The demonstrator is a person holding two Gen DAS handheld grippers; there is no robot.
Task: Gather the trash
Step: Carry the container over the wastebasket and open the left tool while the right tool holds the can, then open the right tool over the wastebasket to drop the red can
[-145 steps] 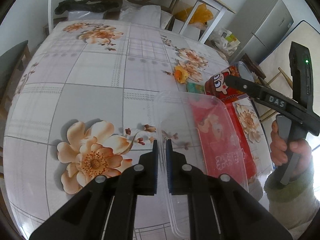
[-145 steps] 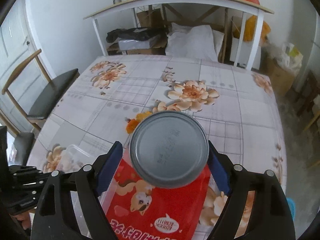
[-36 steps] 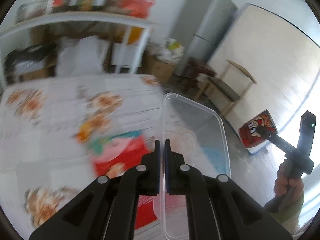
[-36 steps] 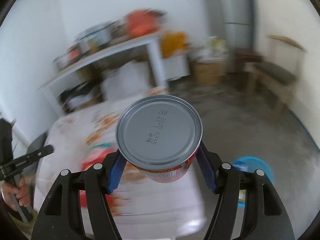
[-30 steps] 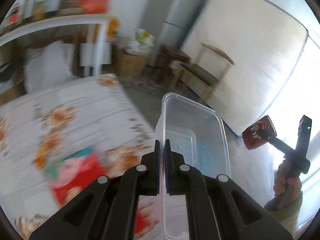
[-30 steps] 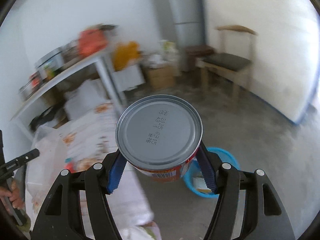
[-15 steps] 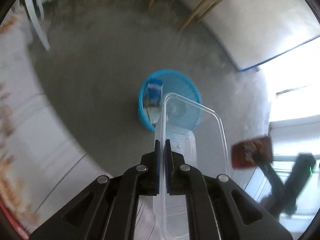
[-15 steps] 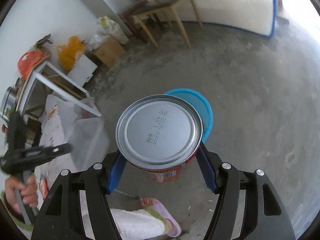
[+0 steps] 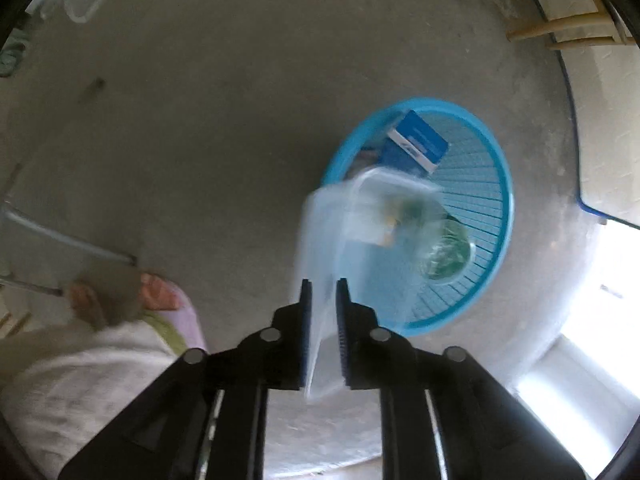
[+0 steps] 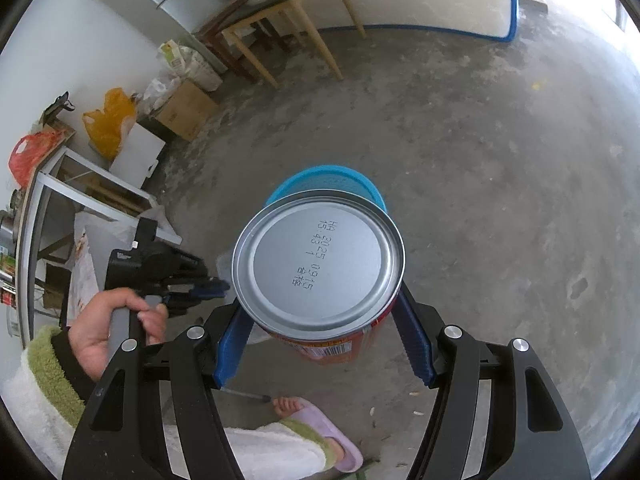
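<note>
1. While I stand over the concrete floor (image 9: 224,112), my slippered foot (image 9: 164,300) sits at the far left of the left wrist view; it is no part of the job.
2. Left gripper (image 9: 322,300): its jaws have just been opening. The clear plastic container (image 9: 360,232) lies between them, blurred and tilted, and the pads no longer seem to press on its wall. I judge it released and on its way down.
3. Blue basket (image 9: 492,184), right of the gripper: it stands on the floor under the far end of the container. Inside are a blue carton (image 9: 418,144) against the far rim and something green and shiny (image 9: 448,252) near the middle. Trash already collected, then; the container is my next entry.
4. Right wrist view, left side: my left hand (image 10: 108,324) grips its tool handle, the fingers pointing toward the basket.
5. Right gripper (image 10: 324,340): clamped on the red can (image 10: 320,264), blue pads on both flanks, grey base toward the camera.
6. The can hangs near the basket (image 10: 320,178), hiding most of it; only the far rim shows behind it. It is not yet dropped.
7. Left to do, by my reckoning: bring the can over the basket's mouth and let go.
</note>
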